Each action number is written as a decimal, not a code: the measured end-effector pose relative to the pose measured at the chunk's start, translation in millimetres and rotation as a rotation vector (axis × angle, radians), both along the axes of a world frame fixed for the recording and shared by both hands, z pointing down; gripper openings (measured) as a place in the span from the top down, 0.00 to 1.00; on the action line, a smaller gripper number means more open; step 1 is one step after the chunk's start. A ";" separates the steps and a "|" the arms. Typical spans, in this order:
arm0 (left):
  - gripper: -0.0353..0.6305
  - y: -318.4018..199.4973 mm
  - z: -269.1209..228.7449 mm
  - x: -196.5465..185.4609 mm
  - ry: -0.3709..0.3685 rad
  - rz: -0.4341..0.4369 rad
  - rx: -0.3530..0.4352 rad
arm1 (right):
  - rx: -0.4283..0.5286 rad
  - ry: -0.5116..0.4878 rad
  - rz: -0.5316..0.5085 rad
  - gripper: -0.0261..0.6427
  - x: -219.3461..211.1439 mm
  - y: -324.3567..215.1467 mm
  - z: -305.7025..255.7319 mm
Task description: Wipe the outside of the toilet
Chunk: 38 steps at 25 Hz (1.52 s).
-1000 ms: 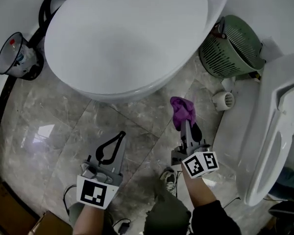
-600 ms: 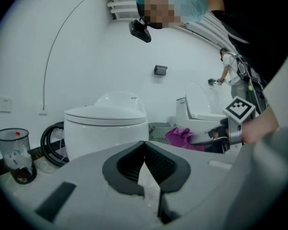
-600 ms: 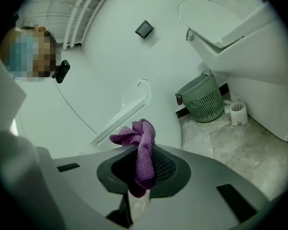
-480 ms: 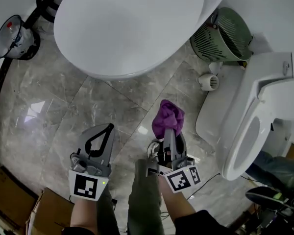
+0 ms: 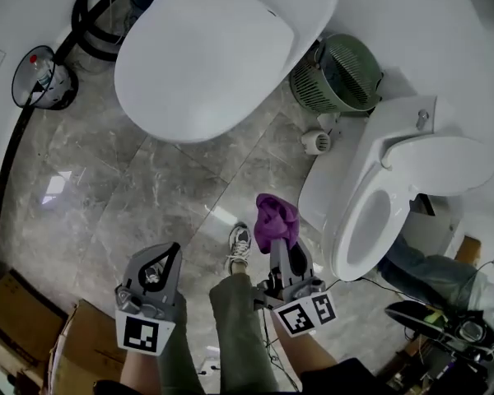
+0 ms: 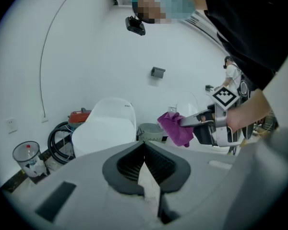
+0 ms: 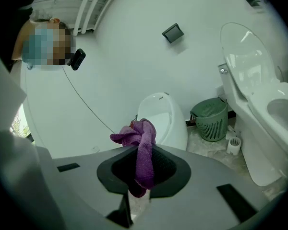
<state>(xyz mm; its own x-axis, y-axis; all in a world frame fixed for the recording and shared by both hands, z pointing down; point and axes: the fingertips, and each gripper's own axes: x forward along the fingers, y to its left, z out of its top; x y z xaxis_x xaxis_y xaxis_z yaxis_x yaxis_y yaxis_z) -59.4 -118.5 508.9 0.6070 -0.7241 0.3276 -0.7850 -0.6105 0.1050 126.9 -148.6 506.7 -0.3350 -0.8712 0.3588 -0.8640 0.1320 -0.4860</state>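
A white toilet [image 5: 370, 220] with its lid up stands at the right; the right gripper view shows that toilet [image 7: 264, 109] at its right edge. A second toilet [image 5: 214, 56] with its lid closed fills the top. My right gripper [image 5: 281, 243] is shut on a purple cloth [image 5: 276, 219], held just left of the open toilet's bowl without touching it. In the right gripper view the cloth [image 7: 143, 150] bunches out between the jaws. My left gripper [image 5: 170, 253] hangs low at the left, shut with nothing in it, and the left gripper view looks across at the cloth [image 6: 175, 128].
A green basket [image 5: 337, 72] and a small white brush holder [image 5: 317, 142] sit between the two toilets. A black hose [image 5: 90, 15] and a clear cone-shaped holder [image 5: 41, 76] are at the far left wall. Cardboard boxes [image 5: 16, 319] lie bottom left. My leg and shoe [image 5: 240, 241] stand between the grippers.
The view has pulled back and swung right, so the open toilet now shows whole. Both grippers sit lower in the frame. The cloth stays in the right gripper.
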 end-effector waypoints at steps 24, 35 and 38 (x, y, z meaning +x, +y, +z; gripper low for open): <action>0.94 19.5 -308.1 -94.7 0.065 -0.171 0.088 | 0.180 0.053 -0.188 0.90 -94.7 20.5 -293.5; 0.94 69.3 -386.0 -152.8 0.050 -0.227 0.199 | 0.244 0.066 -0.239 0.90 -135.1 65.3 -358.5; 0.94 85.6 -399.9 -161.3 0.040 -0.234 0.213 | 0.253 0.076 -0.256 0.90 -144.4 80.5 -367.2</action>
